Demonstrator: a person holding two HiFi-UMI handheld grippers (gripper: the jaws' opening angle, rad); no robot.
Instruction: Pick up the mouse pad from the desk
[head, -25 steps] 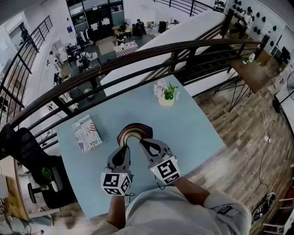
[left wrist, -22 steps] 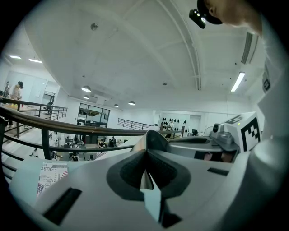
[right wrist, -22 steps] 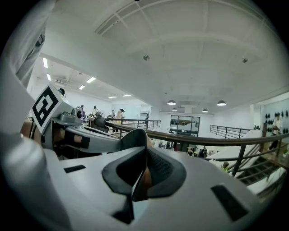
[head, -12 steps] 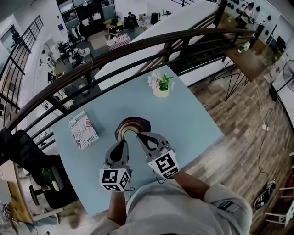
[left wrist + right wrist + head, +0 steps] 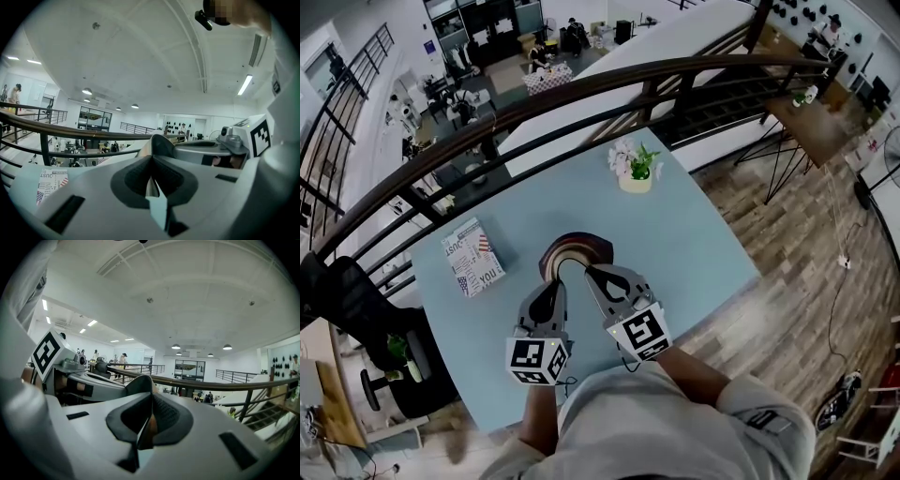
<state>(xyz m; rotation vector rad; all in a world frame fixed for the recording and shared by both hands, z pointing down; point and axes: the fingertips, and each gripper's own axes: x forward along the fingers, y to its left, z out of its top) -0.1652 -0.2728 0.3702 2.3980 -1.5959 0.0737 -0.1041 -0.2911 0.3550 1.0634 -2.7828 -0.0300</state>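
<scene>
The mouse pad (image 5: 574, 253), dark with rainbow-coloured stripes, is bent into an arch above the light blue desk (image 5: 694, 253). My left gripper (image 5: 550, 288) is shut on its near left edge, and a thin pale strip of pad (image 5: 151, 180) shows between its jaws in the left gripper view. My right gripper (image 5: 592, 273) is shut on the near right edge, where a brown-orange strip of pad (image 5: 148, 425) sits between its pads. The two grippers are close side by side, pointing nearly level and away from me.
A printed booklet (image 5: 474, 256) lies on the desk to the left. A small flower pot (image 5: 637, 171) stands at the far edge. A dark railing (image 5: 581, 94) runs behind the desk, with a drop beyond. An office chair (image 5: 356, 319) stands at the left.
Only the head camera's view has shifted slightly. Both grippers and the arched pad stand as they did.
</scene>
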